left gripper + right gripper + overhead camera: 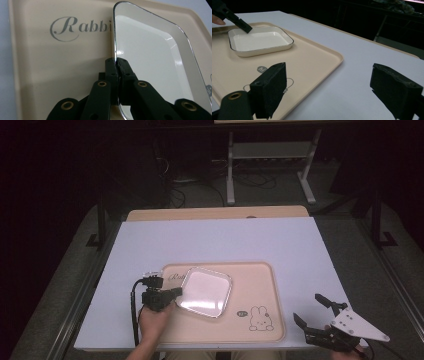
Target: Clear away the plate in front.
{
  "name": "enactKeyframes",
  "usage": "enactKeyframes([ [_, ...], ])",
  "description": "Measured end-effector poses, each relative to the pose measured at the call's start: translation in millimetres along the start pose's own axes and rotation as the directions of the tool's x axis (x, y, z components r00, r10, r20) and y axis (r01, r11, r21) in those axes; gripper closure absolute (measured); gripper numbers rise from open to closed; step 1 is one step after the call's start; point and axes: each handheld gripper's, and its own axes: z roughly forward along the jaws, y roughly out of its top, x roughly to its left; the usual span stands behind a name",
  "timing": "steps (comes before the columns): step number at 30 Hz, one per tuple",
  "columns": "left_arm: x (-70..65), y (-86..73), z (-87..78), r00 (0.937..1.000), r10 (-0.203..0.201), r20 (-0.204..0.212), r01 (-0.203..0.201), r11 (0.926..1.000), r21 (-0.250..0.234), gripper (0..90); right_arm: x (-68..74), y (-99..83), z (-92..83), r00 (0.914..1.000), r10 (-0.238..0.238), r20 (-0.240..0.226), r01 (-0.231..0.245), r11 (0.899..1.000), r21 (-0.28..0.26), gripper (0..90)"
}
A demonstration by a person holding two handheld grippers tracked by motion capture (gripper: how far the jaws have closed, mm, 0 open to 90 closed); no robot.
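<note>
Left gripper [176, 292] is clamped onto the white dish [205, 291], its fingers [111, 68] pressed together on the dish's rim with the thin edge sandwiched between them. In the left gripper view the rim runs straight up from between the two finger pads, one pad on the outer side, the other inside the dish. The dish sits on the beige tray [260, 280], in the tray's left half, near the grey "Rabbit" lettering [80, 26]. The tray's printed rabbit [258, 318] lies toward its near right corner, well apart from the dish. Right gripper [314, 312] hovers off the tray's right edge over the white surface [220, 240], fingers [272, 88] spread wide, nothing between them, apart from the dish.
</note>
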Motion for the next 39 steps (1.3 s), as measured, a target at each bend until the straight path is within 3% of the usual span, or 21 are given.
enactKeyframes([
  [4,-2.6,-4.3,-6.0,0.9997,-0.003,0.024,0.004,1.0,-0.005,84.9,0.6,0.2,0.3,1.0,0.0,-0.001,0.0,1.0,0.002,13.0],
  [23,-6.7,-21.8,-19.7,0.9988,0.014,0.048,-0.015,0.9995,0.028,81.5,2.1,1.3,0.2,0.9999,-0.009,0.003,0.009,1.0,0.006,12.9],
  [34,-18.3,-31.4,-23.9,0.9968,0.071,0.037,-0.073,0.9963,0.046,76.1,2.6,1.6,0.1,0.9999,-0.014,0.003,0.014,1.0,0.007,12.9],
  [39,-21.6,-35.1,-25.8,0.9957,0.079,0.049,-0.081,0.9955,0.049,74.6,2.8,1.6,0.3,0.9999,-0.016,0.002,0.016,1.0,0.008,12.9],
])
